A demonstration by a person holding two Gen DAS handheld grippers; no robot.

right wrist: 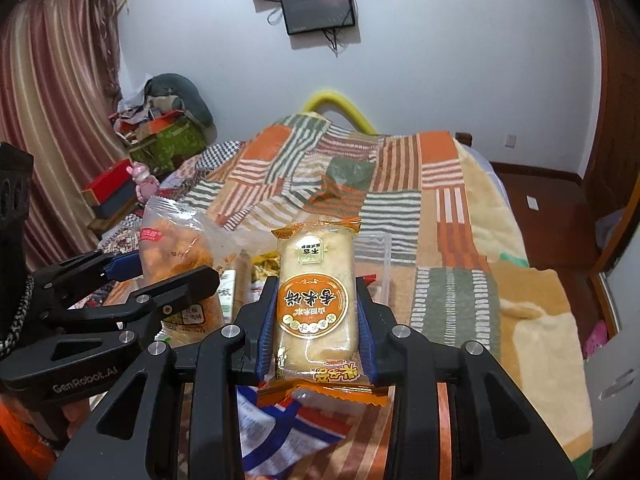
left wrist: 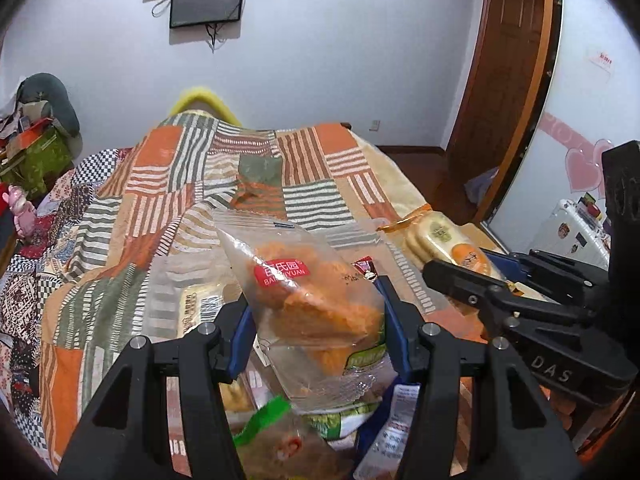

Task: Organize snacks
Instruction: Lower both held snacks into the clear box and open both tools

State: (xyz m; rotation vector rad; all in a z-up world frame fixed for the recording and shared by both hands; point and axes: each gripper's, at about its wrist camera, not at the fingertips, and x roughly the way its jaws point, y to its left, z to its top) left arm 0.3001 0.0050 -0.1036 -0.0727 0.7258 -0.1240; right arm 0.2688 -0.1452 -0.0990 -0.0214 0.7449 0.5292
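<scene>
My left gripper (left wrist: 316, 300) is shut on a clear bag of orange fried snacks (left wrist: 308, 292) with a red label, held up over the bed. The same bag (right wrist: 172, 248) shows at the left of the right wrist view, between the left gripper's fingers (right wrist: 124, 262). My right gripper (right wrist: 316, 308) is shut on a pale rice cracker pack (right wrist: 314, 292) with an orange round label, held upright. That pack (left wrist: 448, 244) appears at the right of the left wrist view, behind the right gripper's black finger (left wrist: 460, 280).
More snack packets (left wrist: 200, 304) lie on the patchwork bedspread (left wrist: 160, 184) under both grippers. A clear plastic container (right wrist: 380, 260) sits behind the right gripper. Boxes and clutter (right wrist: 160, 136) stand at the bed's far left. A wooden door (left wrist: 504, 60) is at the right.
</scene>
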